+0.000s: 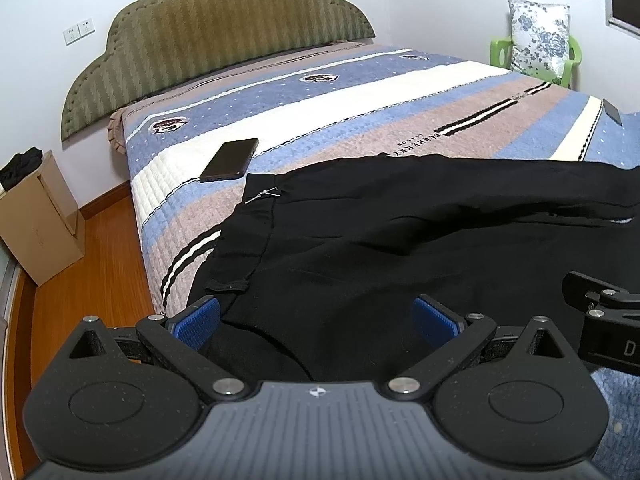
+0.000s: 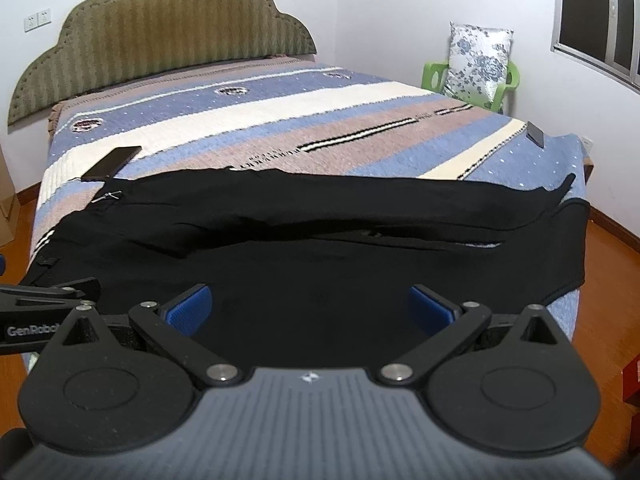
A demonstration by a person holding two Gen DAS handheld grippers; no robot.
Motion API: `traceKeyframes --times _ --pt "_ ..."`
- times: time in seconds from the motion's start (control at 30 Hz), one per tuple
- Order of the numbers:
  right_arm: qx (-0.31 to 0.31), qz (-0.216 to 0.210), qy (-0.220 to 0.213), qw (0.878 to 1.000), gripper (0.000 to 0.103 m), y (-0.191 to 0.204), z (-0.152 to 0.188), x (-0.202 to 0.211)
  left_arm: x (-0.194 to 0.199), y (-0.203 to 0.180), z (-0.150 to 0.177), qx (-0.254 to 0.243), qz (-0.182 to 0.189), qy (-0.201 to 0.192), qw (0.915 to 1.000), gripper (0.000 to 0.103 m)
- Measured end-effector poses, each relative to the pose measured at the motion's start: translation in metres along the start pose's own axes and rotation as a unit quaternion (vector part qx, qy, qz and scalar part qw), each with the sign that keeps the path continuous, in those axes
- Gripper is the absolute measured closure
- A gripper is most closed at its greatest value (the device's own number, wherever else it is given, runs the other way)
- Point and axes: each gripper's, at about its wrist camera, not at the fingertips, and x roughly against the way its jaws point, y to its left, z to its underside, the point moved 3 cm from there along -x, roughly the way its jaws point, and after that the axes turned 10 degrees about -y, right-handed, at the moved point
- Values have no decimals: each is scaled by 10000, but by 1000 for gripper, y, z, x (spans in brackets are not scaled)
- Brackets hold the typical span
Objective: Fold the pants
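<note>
Crosswise along the near edge of the bed (image 2: 280, 104) lie black pants (image 2: 320, 240), spread flat with soft wrinkles. Their waistband, with a belt loop and a metal clasp, points toward the left edge; the 2 legs run toward the right edge, one lying partly over the other. Both the left gripper (image 1: 316, 320) and the right gripper (image 2: 310, 310) hover over the fabric, fingers spread wide, grasping nothing. A phone (image 1: 230, 160) rests beyond the waistband.

Phone (image 1: 229, 160) on bedspread (image 1: 360, 92); cushion (image 1: 538, 38) on chair (image 1: 500, 52)
</note>
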Motion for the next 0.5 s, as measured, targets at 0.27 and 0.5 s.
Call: traceKeyframes --times 0.27,0.5 --pt "-19 98 213 9997 0 1 2 -10 1 6 1 107 19 0 9999 0" --pt "-25 19 272 9996 0 3 3 -13 -1 8 1 72 112 -8 9999 0"
